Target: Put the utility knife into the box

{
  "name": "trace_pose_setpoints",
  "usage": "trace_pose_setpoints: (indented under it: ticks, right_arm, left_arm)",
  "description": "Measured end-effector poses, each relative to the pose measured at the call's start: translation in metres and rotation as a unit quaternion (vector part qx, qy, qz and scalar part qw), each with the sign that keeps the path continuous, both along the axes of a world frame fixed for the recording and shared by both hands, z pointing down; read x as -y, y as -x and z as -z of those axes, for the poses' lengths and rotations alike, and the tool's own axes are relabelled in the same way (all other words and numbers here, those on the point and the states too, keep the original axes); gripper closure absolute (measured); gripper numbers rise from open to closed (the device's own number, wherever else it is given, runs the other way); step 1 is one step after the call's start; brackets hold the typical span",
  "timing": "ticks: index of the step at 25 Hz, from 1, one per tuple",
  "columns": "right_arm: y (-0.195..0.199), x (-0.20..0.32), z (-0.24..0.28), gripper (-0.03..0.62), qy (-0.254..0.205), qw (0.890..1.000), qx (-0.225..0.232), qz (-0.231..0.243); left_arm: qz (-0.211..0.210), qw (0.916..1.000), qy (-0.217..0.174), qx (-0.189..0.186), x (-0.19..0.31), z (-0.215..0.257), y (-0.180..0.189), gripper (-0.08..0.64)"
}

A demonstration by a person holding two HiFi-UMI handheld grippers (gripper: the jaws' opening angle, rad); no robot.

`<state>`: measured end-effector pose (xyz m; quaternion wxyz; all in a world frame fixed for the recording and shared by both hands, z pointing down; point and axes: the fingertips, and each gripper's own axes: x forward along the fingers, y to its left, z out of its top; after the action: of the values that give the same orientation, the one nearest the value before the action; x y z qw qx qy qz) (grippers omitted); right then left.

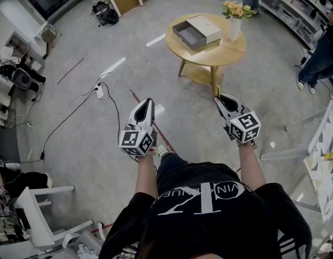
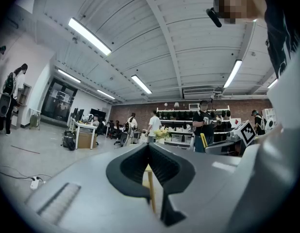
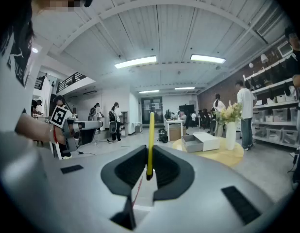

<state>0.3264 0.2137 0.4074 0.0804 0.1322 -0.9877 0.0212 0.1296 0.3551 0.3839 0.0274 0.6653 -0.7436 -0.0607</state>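
Note:
My right gripper (image 1: 222, 98) is shut on a thin yellow utility knife (image 3: 150, 139), which stands edge-on between the jaws and sticks up past them; in the head view it shows as a yellow sliver (image 1: 217, 90). The box (image 1: 197, 31), a grey tray with a white lid beside it, lies on a round wooden table (image 1: 231, 52) ahead of both grippers and well out of reach. From the right gripper, that box (image 3: 201, 142) shows to the right of the knife. The left gripper (image 1: 149, 103) is shut and holds nothing; both hover above the floor.
A white vase of flowers (image 1: 235, 25) stands on the table right of the box. A power strip with cables (image 1: 99, 91) lies on the floor to the left. A white chair (image 1: 37, 215) is at lower left, a white rack (image 1: 324, 139) at right. People stand around the room.

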Motion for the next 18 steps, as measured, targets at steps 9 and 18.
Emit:
trace_pose_setpoints:
  ticks: [9, 18]
  right_arm:
    - [-0.002, -0.002, 0.002, 0.543, -0.003, 1.000, 0.004, 0.002]
    - [-0.005, 0.005, 0.002, 0.543, -0.007, 1.000, 0.013, -0.011]
  left_arm:
    - [0.009, 1.0000, 0.001, 0.002, -0.005, 0.001, -0.001, 0.549]
    - [0.027, 0.9995, 0.009, 0.011, -0.011, 0.000, 0.000, 0.549]
